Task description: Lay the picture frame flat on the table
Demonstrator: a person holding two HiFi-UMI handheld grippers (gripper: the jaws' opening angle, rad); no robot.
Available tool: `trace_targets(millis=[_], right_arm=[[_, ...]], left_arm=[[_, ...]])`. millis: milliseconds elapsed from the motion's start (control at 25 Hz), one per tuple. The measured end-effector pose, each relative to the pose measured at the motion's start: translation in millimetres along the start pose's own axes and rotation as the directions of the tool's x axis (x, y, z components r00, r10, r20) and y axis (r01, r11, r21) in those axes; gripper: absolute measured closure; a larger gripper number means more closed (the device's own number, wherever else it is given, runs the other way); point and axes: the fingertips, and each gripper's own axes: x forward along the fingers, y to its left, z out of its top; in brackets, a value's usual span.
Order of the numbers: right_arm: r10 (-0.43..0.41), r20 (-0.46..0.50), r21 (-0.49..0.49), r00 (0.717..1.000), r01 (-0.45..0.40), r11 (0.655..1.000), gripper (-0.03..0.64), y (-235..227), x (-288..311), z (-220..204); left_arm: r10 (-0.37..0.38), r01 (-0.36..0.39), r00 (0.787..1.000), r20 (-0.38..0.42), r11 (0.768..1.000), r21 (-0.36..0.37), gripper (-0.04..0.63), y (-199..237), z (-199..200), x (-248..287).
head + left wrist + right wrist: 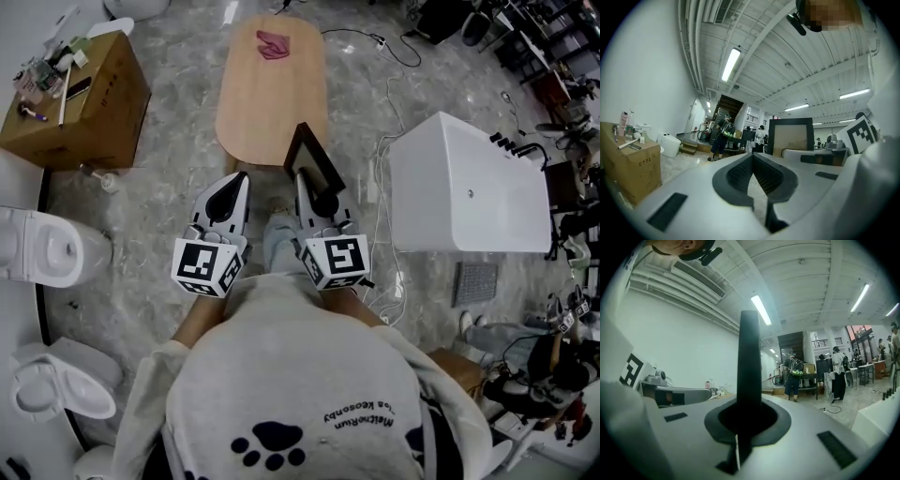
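My right gripper (pixel 312 190) is clenched on the picture frame (pixel 314 159), gripping it by its lower part so that it stands upright in the air. In the right gripper view the frame (pixel 750 357) shows edge-on as a dark vertical bar rising from between the pads. From the head view it hangs over the near end of the wooden table (pixel 272 103), not touching the top as far as I can tell. A pink cloth (pixel 274 44) lies at the table's far end, well apart from the frame.

My left gripper (pixel 232 190) hovers just beside the right one, jaws pressed together on nothing (its own view shows the pads meeting at the tips (pixel 753 158)). That same view catches the frame (pixel 791 136) from the flat side: dark border, tan panel inside, upright.

A white bathtub (pixel 469 183) stands to the right of the table, a cardboard box (pixel 80 103) with small items on it to the left, and a toilet (pixel 52 248) nearer me on the left.
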Motion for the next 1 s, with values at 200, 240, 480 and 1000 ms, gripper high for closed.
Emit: trace_targets(millis=[200, 240, 480, 1000], right_arm=[[0.038, -0.018, 0.013, 0.999, -0.038, 0.999, 0.597, -17.6, 40.6, -6.7], [0.047, -0.023, 0.014, 0.999, -0.047, 0.999, 0.598, -22.1, 49.4, -8.1], [0.093, -0.038, 0.009, 0.995, -0.093, 0.996, 0.597, -62.0, 101.5, -2.8], [0.168, -0.065, 0.052, 0.984, -0.165, 0.985, 0.598, -159.4, 209.4, -0.8]], left_arm=[[0.025, -0.025, 0.999, -0.019, 1.000, -0.001, 0.586, 17.7, -4.1, 34.2], [0.031, -0.031, 0.999, -0.021, 1.000, -0.005, 0.586, 21.5, -4.7, 42.0], [0.076, -0.076, 0.997, -0.009, 0.997, -0.016, 0.586, 43.7, 2.6, 102.1], [0.128, -0.128, 0.991, -0.033, 0.992, -0.001, 0.586, 77.3, 13.2, 236.5]])
